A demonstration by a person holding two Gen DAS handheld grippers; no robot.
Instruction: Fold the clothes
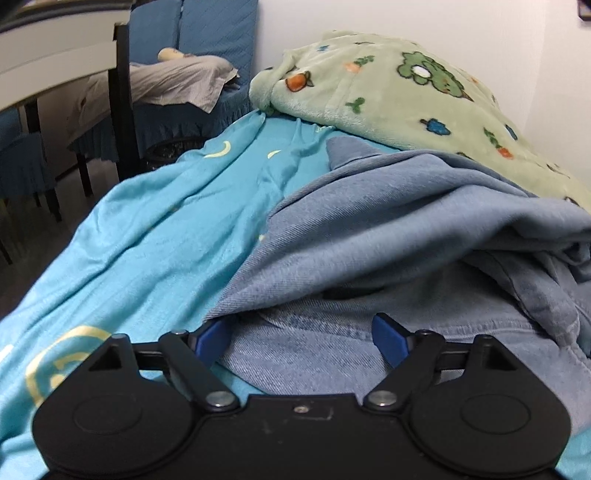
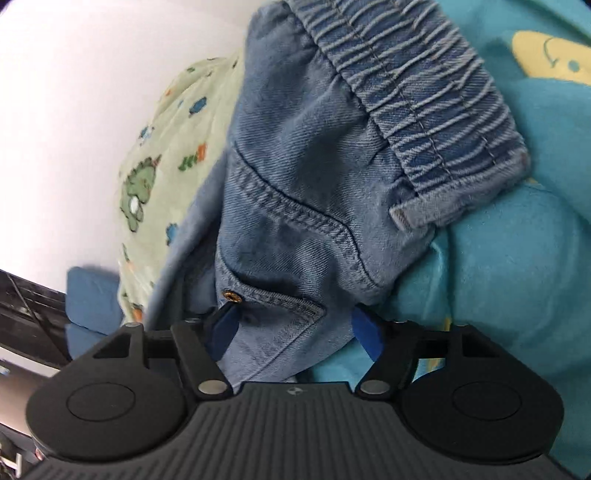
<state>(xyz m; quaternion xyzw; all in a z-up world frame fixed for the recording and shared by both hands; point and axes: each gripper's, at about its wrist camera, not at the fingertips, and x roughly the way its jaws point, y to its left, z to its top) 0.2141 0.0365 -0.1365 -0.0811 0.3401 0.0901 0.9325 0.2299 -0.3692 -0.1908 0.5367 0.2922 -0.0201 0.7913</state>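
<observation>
Light blue denim trousers (image 1: 406, 229) lie crumpled on a turquoise bed sheet (image 1: 155, 229), one layer folded over another. My left gripper (image 1: 300, 338) is open wide at the near edge of the denim. Cloth lies between its blue pads (image 1: 388, 339), and the left pad is partly tucked under the fold. In the right wrist view the trousers (image 2: 303, 177) show their elastic waistband (image 2: 424, 92) and a pocket with a brass rivet (image 2: 232, 296). My right gripper (image 2: 295, 328) is open around the pocket corner, its pads apart from the cloth.
A pale green fleece blanket (image 1: 388, 85) with cartoon prints is bunched against the white wall behind the trousers. Left of the bed stand a white table (image 1: 55, 55) with dark legs and blue-covered chairs (image 1: 192, 29), one bearing a grey cloth (image 1: 166, 81).
</observation>
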